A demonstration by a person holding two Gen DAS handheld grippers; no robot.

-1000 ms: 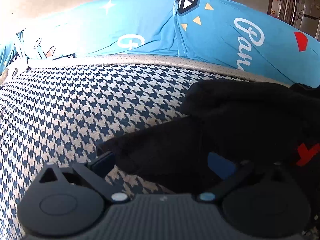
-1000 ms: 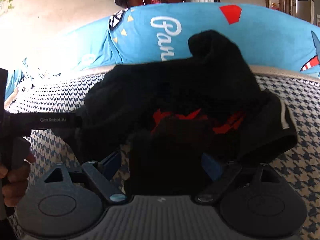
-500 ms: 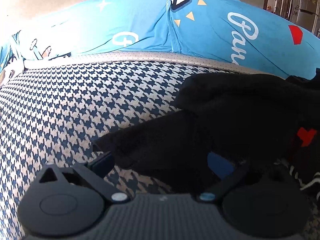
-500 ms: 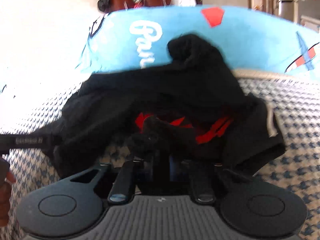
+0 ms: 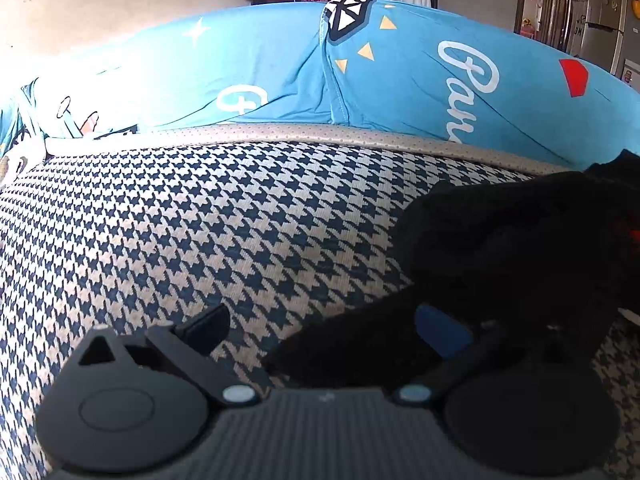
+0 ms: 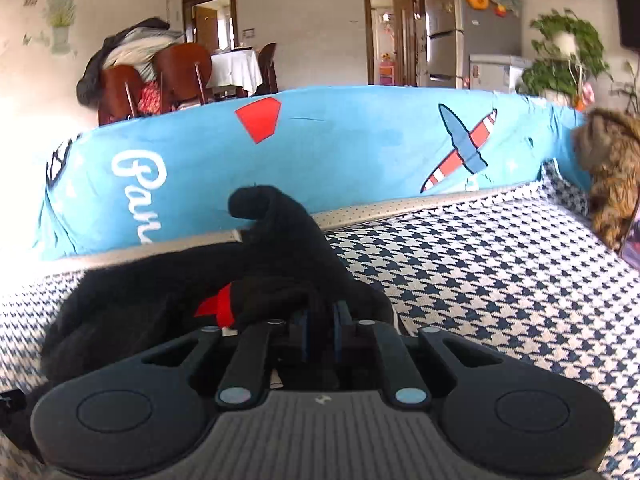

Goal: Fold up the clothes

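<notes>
a black garment [image 6: 168, 288], soft and fleecy with a red printed patch showing in its folds, lies bunched on a couch seat [image 6: 480, 280] covered in navy-and-cream houndstooth weave. one rounded end of the cloth stands up in a stubby hump against the backrest. the right gripper [image 6: 320, 330] has its blue-padded jaws drawn close together on a fold of the black fabric, the cloth pinched between them even as the jaws begin to ease apart. in the left wrist view the left gripper [image 5: 328, 328] rests with its jaws spread wide; a dark edge of the same garment [image 5: 500, 256] lies across the gap and over the right-hand finger, the pads not pressing on it. along the seat's back edge runs a beige perforated trim [image 5: 320, 132], and behind it a smooth, bright blue cushion cover [image 6: 340, 152] printed with white script, a red shape and a striped aeroplane. a shaggy brown plush toy [image 6: 612, 176] sits at the far right end of the seat. beyond the couch stand wooden chairs [image 6: 176, 76], a table under a white cloth, a refrigerator and leafy houseplants.
</notes>
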